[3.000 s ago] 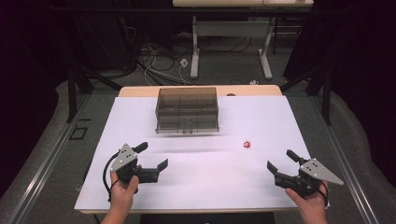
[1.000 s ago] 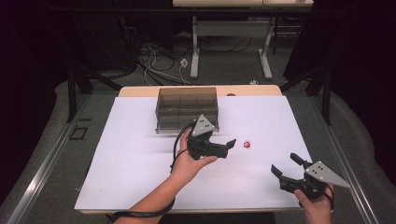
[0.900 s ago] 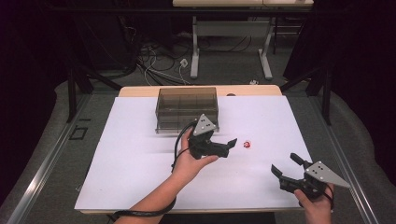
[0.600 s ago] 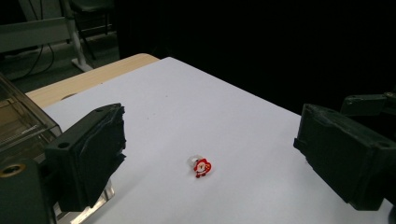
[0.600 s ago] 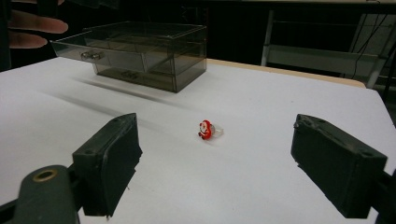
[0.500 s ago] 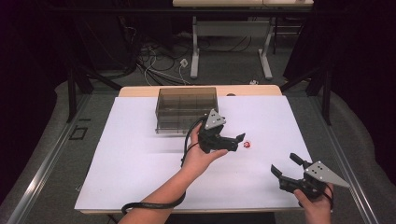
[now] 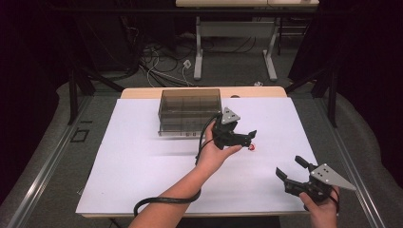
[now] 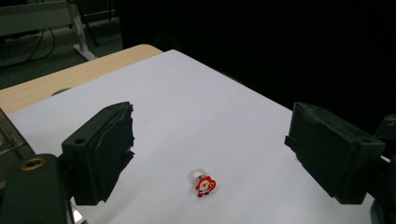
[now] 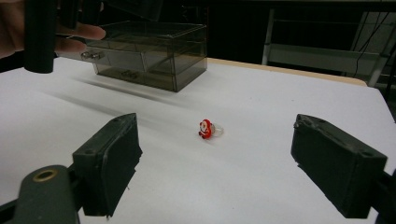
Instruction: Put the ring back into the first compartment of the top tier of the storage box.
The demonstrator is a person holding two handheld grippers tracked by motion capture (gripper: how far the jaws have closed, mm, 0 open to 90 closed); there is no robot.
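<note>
Right now the left gripper (image 7: 248,137) is stretched out over the middle of the desk (image 7: 142,171), its tips just beside the small red Santa ring (image 7: 252,147). Its fingers (image 8: 100,156) stand apart and have just been closing a little; the ring lies on the white sheet between them, untouched, nothing pressed. From the left gripper view the ring (image 8: 202,181) sits low and central, red figure with a clear band behind it. The right gripper (image 7: 292,172) rests near the desk's front right corner, well apart from the ring, fingers (image 9: 109,163) wide open and empty. In the right gripper view the ring (image 9: 208,129) lies ahead on the sheet. A smoky clear drawer box (image 7: 190,111) stands at the back of the desk, just behind the left hand (image 7: 214,152). Cable (image 7: 161,203) loops off the forearm near the front edge.
</note>
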